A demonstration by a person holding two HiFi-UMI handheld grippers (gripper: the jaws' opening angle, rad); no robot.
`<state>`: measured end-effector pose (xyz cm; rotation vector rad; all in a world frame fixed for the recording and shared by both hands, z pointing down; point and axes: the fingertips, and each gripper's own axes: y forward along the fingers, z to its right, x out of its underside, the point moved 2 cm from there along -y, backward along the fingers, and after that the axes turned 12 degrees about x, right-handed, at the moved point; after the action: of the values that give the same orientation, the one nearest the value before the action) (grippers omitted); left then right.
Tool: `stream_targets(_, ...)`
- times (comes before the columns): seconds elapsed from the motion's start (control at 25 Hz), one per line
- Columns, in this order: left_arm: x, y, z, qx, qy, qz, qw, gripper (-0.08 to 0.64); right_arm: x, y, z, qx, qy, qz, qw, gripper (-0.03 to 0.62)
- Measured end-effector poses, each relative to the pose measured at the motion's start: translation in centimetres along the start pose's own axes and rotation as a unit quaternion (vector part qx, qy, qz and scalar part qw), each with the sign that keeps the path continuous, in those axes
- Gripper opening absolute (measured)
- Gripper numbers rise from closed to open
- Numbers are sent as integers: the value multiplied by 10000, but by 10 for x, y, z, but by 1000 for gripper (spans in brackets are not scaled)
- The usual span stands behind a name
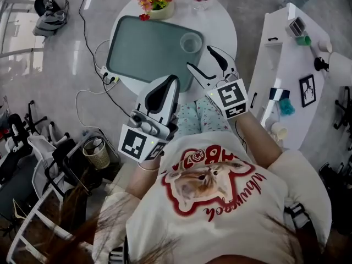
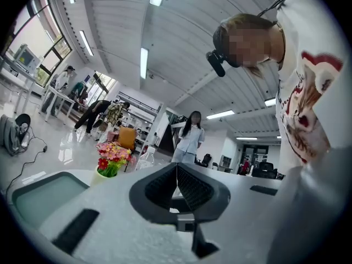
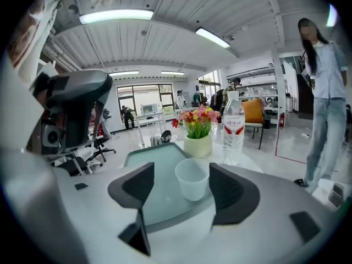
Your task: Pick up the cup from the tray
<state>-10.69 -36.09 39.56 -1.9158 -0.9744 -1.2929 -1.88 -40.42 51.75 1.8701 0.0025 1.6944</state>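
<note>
The task is at the approach stage, judging by the layout: nothing is lifted yet. On the round white table [image 1: 220,21] lies the grey-green tray [image 1: 148,54], and the right gripper [image 1: 199,58] hovers just short of its right edge, jaws spread wide and holding nothing. The left gripper [image 1: 171,81] hangs back near the person's body, jaws together and empty. The cup [image 3: 192,179] stands upright by the tray's right edge, framed between the right jaws but ahead of them, untouched. The next move likely calls for easing forward and down to straddle it, then closing gently.
</note>
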Motion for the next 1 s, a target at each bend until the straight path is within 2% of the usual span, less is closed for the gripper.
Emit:
stream_targets(0.2,13,-2,-2,-46,-114,-75,9999,15,28,28,-2,-52,10,-367,9993,295)
stream_targets(0.32,20,-4,-3,-77,-176,-110,9998,15,40,38,2,55,18,-516,9987,296)
stream_targets(1.0,40,-22,-8,-256,-435,-197,9985,14,38,80,4,127,-29,-582,9982,298)
